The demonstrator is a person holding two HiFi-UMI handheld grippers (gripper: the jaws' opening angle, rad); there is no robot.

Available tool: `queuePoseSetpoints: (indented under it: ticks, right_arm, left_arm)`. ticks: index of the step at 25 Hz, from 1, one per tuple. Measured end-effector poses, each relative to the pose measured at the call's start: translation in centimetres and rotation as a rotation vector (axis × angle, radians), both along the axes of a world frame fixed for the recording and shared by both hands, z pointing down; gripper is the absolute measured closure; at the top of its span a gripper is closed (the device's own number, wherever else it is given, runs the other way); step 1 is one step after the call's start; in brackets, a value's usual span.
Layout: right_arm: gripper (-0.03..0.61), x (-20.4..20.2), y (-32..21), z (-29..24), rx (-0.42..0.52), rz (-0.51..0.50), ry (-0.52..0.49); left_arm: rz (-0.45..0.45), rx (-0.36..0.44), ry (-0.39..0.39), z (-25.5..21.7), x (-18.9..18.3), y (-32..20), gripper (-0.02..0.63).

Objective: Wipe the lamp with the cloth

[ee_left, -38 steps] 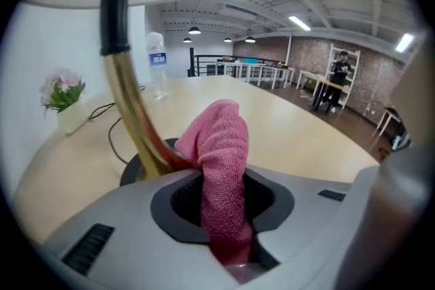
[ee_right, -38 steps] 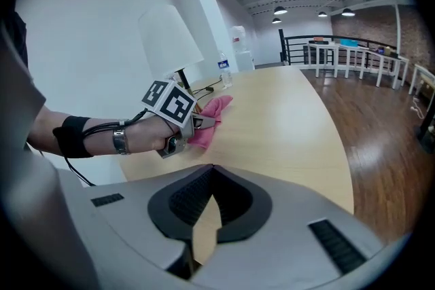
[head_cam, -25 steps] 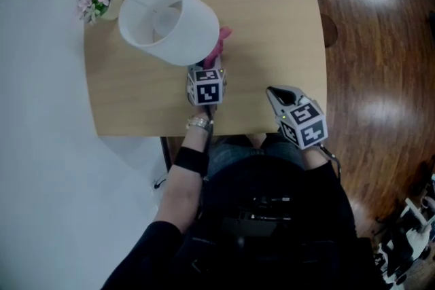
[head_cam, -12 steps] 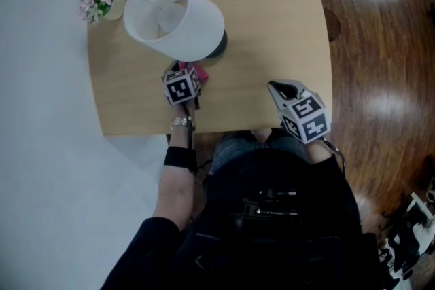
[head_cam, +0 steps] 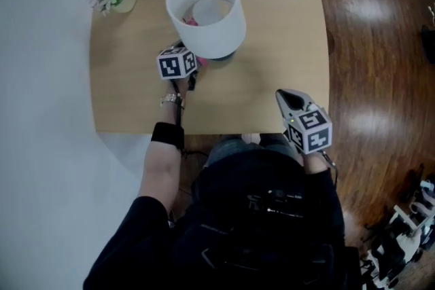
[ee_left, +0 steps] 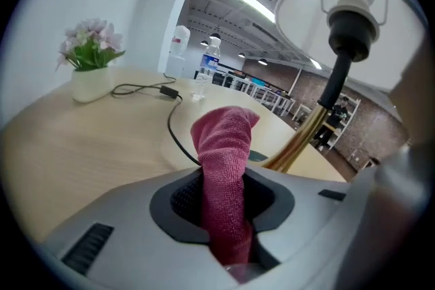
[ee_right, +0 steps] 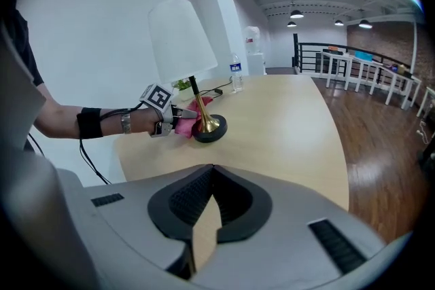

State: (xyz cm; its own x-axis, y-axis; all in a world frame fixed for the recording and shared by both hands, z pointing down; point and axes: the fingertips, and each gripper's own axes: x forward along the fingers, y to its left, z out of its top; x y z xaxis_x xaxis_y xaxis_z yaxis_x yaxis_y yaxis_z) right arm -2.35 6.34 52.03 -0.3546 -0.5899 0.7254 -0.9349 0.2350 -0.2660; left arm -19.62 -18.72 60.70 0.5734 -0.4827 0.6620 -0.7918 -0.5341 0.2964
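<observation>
Right gripper [head_cam: 281, 94] — table [head_cam: 272, 44] edge, lamp [head_cam: 221, 37] apart

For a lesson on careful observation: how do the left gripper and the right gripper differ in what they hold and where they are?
The left gripper has its fingers pressed on a pink cloth; the right gripper holds nothing, its fingers together. The left gripper is close beside the lamp, by its base; the right gripper is well apart from it, near the table's front edge. Both carry a marker cube.

The head view looks steeply down on the surface [head_cam: 272, 44]; the left gripper view faces the lamp [ee_left: 351, 27] closely, the right gripper view from farther.
</observation>
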Motion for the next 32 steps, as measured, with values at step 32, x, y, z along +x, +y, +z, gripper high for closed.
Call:
queuePoseSetpoints:
  ticks: [32]
  right_arm:
    - [0.568,12.4,-2.7,3.5,0.005,-0.183,-0.083]
  left_arm:
    - [-0.484,-0.019,0.024,2.2,11.0,4.5,0.503]
